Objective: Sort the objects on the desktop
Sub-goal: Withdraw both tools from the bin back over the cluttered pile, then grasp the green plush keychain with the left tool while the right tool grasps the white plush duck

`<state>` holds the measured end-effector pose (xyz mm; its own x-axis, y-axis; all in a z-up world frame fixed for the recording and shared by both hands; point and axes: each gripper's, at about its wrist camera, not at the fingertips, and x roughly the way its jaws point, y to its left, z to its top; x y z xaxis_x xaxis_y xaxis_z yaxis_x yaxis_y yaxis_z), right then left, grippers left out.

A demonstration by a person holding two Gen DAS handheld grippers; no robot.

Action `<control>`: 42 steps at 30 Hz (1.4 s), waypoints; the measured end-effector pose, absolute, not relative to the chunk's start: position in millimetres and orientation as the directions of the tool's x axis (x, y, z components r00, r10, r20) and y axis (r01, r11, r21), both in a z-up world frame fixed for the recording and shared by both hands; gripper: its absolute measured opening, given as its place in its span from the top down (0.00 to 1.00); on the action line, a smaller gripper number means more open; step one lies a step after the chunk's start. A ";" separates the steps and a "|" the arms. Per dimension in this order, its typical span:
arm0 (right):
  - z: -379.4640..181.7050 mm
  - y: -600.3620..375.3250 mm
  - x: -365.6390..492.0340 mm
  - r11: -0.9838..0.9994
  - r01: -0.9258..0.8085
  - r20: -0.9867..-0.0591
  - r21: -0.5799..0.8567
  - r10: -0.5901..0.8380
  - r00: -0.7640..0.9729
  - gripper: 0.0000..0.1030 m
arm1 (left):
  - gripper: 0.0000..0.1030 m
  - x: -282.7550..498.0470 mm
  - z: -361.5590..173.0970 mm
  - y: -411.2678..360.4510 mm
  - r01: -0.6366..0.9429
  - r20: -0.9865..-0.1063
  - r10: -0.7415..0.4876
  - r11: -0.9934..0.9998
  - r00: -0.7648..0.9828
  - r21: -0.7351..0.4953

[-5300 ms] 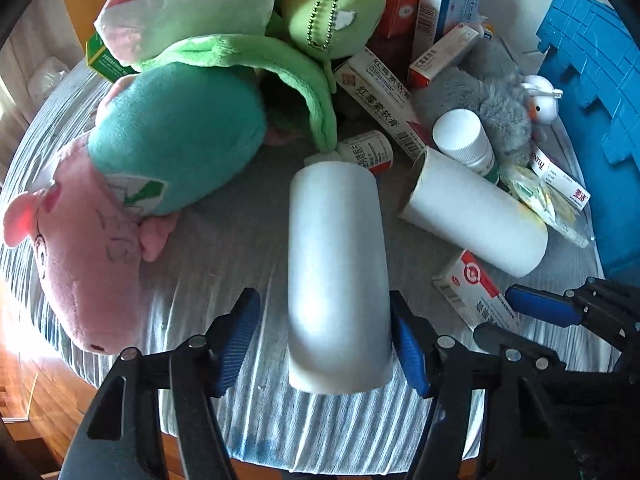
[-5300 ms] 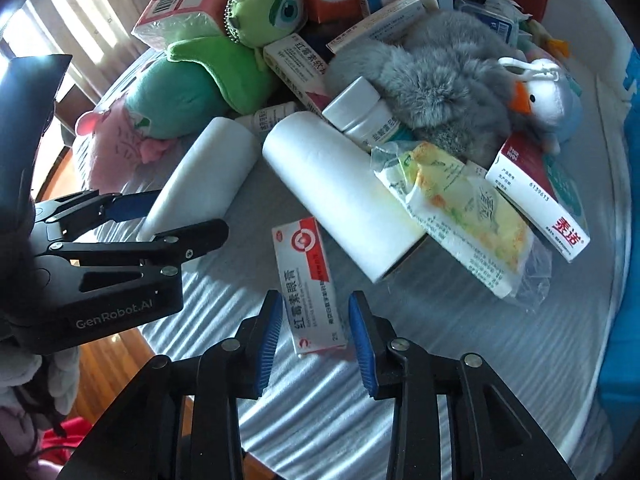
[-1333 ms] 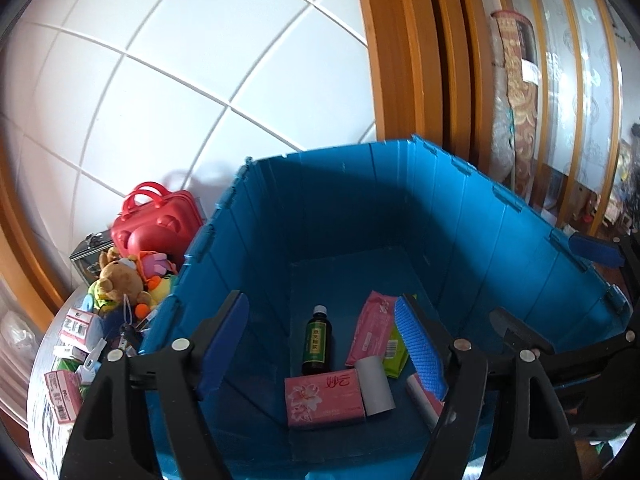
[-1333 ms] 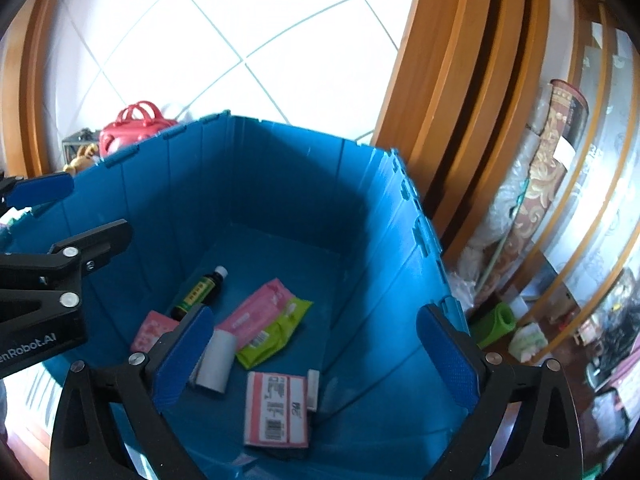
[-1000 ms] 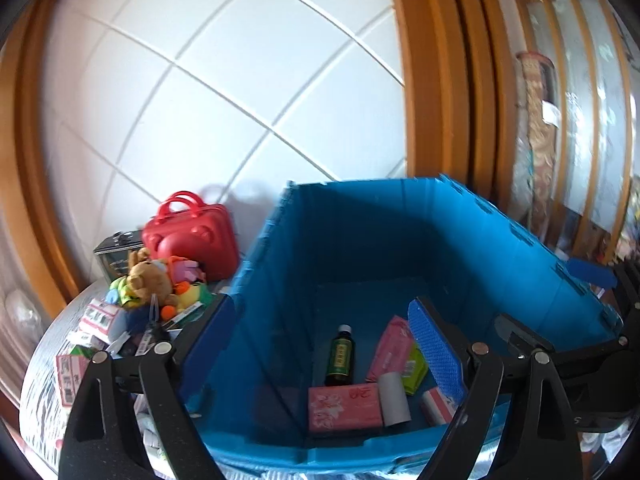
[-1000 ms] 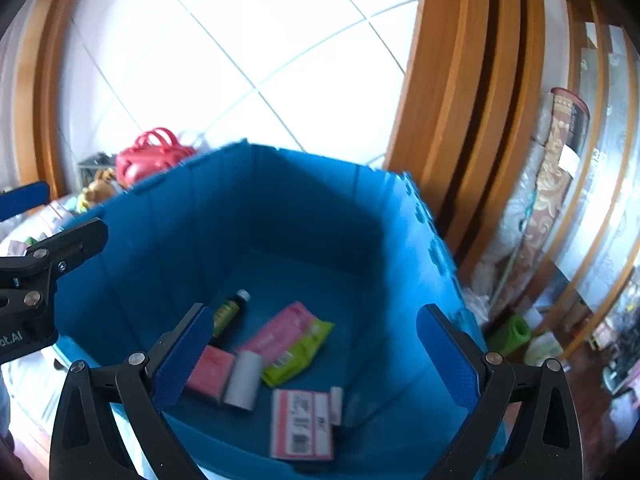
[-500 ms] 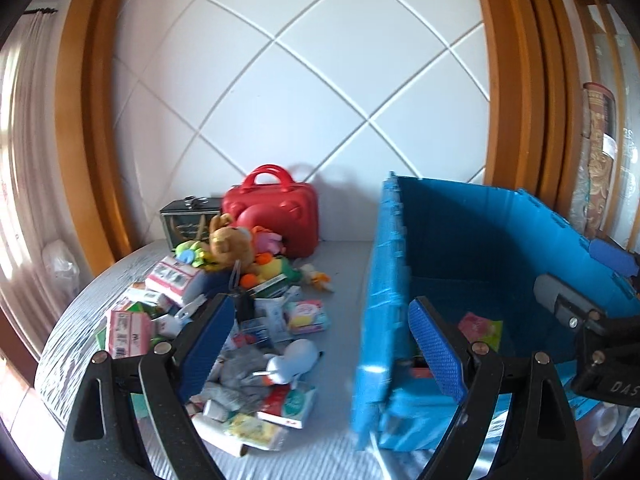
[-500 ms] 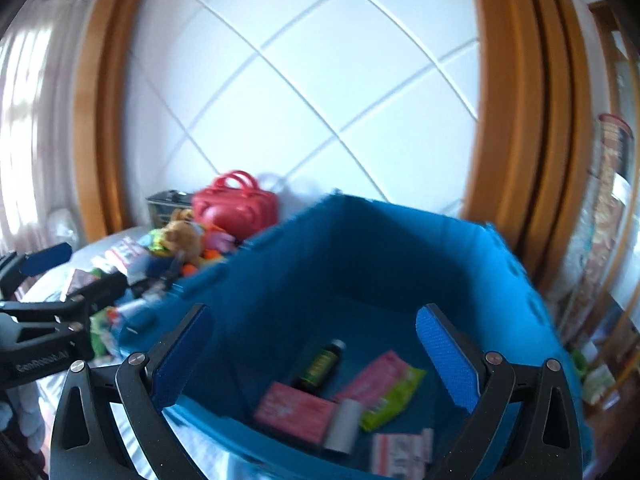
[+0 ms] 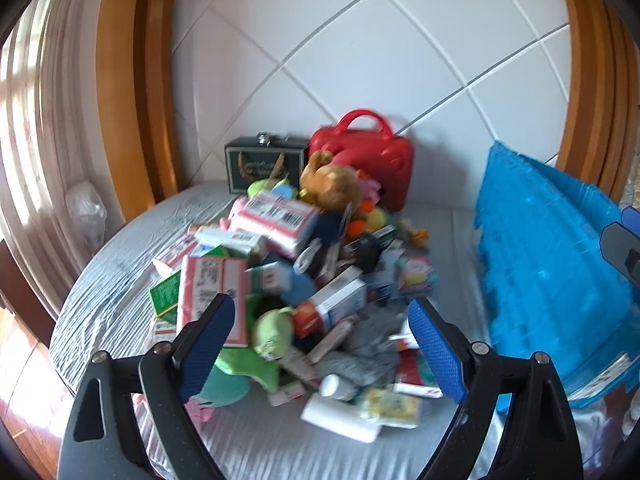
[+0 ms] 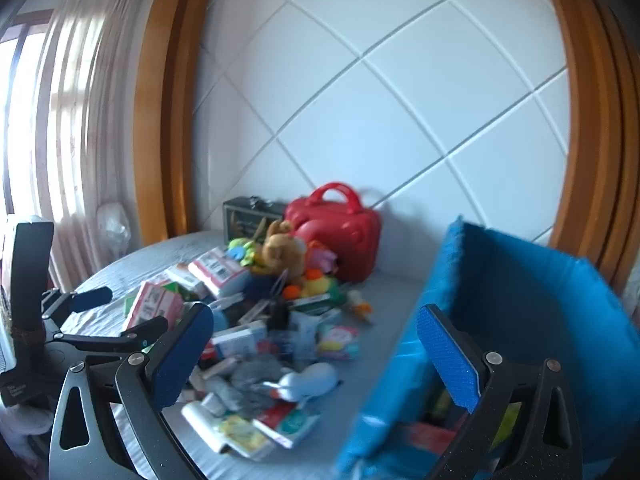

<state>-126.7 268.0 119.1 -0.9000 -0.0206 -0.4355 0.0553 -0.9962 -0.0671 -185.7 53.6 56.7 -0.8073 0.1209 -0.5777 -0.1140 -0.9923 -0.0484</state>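
Now, with both the left gripper [image 9: 320,344] and right gripper [image 10: 316,354] wide open and empty, the operator should pick one exposed item from the mixed pile of boxes and plush toys [image 9: 288,280] at lower centre, left of the blue plastic crate [image 9: 548,280].

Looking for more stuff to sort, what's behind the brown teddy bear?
A red case stands behind the teddy, with a dark box beside it. The pile hides their bases.
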 end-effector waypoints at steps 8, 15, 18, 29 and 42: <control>39.5 229.9 -183.5 -1.000 -0.025 -0.623 0.016 0.009 -0.782 0.00 | 0.13 -234.3 -22.3 -7.0 -0.167 -0.687 0.169 -0.983 -0.707 -0.070; -19.0 231.6 -207.4 -0.998 -0.056 -0.740 0.014 0.027 -0.673 0.00 | 0.21 -265.1 -65.7 1.5 -0.211 -0.736 0.204 -0.974 -0.646 -0.086; -36.9 240.5 -219.0 -0.997 -0.078 -0.771 0.018 0.036 -0.636 0.00 | 0.32 -279.6 -81.4 12.8 -0.225 -0.761 0.217 -0.970 -0.611 -0.096; -95.8 279.5 -250.4 -0.965 -0.206 -0.847 0.164 -0.030 -0.531 0.00 | 0.53 -324.6 -113.3 13.0 -0.196 -0.796 0.196 -0.976 -0.572 -0.100; -133.0 296.4 -310.6 -0.941 -0.283 -0.885 0.184 -0.034 -0.465 0.24 | 0.53 -333.0 -113.6 15.5 -0.244 -0.805 0.211 -0.966 -0.555 -0.085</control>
<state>-310.6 296.4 -133.0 -0.4648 -0.0336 -0.8848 -0.2827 -0.9413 0.1843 -333.0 15.5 -113.6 -0.5547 0.2106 -0.8049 -0.2436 -0.9662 -0.0849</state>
